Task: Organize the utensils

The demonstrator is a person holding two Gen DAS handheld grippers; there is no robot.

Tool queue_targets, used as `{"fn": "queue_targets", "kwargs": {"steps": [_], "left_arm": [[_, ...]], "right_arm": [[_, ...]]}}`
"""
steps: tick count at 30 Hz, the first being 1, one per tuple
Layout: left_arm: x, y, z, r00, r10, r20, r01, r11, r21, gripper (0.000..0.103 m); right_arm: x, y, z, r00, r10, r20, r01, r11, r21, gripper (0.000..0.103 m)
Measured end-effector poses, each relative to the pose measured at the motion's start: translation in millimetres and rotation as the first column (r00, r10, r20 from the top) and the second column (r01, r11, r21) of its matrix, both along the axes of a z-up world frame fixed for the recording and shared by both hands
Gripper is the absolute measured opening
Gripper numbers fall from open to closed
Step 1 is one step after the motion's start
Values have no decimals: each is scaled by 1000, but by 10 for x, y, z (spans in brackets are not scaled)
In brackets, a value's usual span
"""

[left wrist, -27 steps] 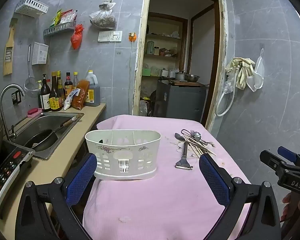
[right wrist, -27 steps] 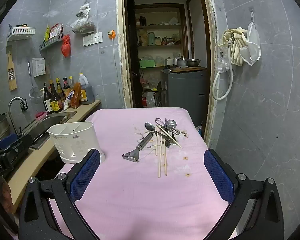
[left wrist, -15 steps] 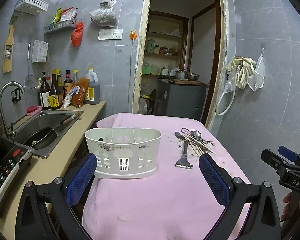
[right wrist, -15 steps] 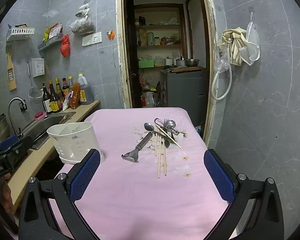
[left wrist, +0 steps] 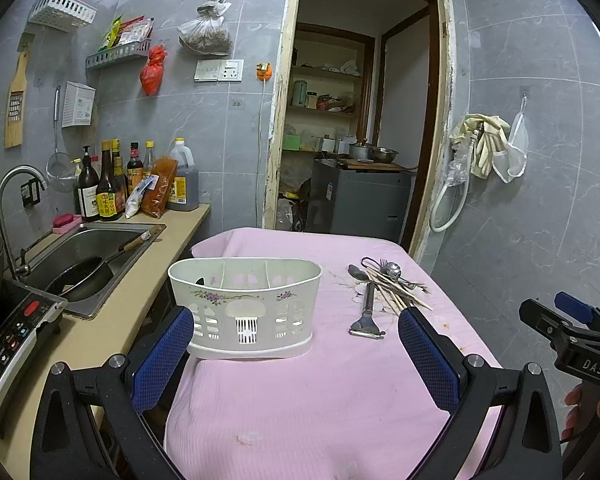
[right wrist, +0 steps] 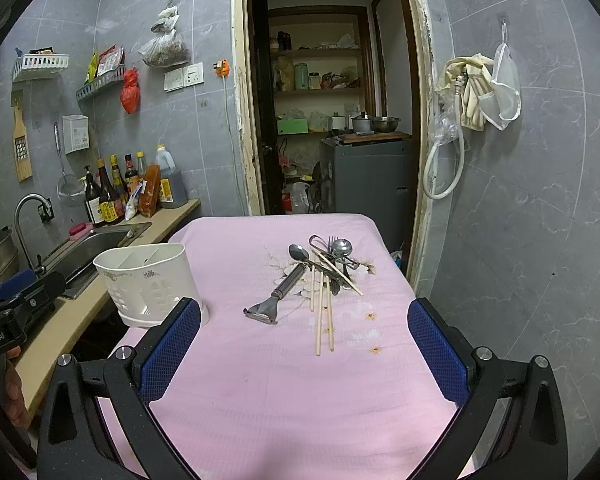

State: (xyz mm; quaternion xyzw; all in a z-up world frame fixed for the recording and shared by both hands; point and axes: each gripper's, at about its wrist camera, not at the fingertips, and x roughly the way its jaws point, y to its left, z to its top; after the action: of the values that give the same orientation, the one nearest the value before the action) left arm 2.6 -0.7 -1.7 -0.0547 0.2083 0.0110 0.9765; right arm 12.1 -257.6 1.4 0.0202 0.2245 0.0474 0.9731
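Left wrist view has my left claw (left wrist: 294, 354) spread wide and empty, tipped a little downward over the near end of the pink tabletop (left wrist: 300, 408). Dead ahead of it, close to its left pad, stands the white caddy (left wrist: 244, 308), upright, with dividers visible inside. Ahead and to the right of that claw lies the utensil pile (left wrist: 384, 280); the peeler (left wrist: 367, 312) is nearest the claw, with spoons, a fork and chopsticks heaped behind it. In the right wrist view my right claw (right wrist: 304, 350) is likewise wide apart with nothing in it, also pitched gently down, and the peeler (right wrist: 278, 294) and chopsticks (right wrist: 324, 312) sit straight ahead between its pads' lines, well short of contact. The caddy (right wrist: 148, 284) is off to that claw's left, just beyond its left pad. Nothing is in the caddy that I can see, so I judge the sorting has not begun. The right claw seems better placed to pick: I would take the peeler first, since it lies clear of the heap, closing across its handle rather than its blade. The chopsticks overlap the spoons, so I would lift them slowly. The left claw could steady the caddy, which looks light and may tip.
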Motion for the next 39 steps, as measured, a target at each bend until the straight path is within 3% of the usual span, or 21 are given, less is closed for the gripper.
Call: {"fn": "queue_targets", "kwargs": {"steps": [39], "left_arm": [[0,-19,45,1000,-2,6,1,1000,6,103]], "right_arm": [[-2,71,-29,1000,1,-5,-1,1000,-2,102]]}}
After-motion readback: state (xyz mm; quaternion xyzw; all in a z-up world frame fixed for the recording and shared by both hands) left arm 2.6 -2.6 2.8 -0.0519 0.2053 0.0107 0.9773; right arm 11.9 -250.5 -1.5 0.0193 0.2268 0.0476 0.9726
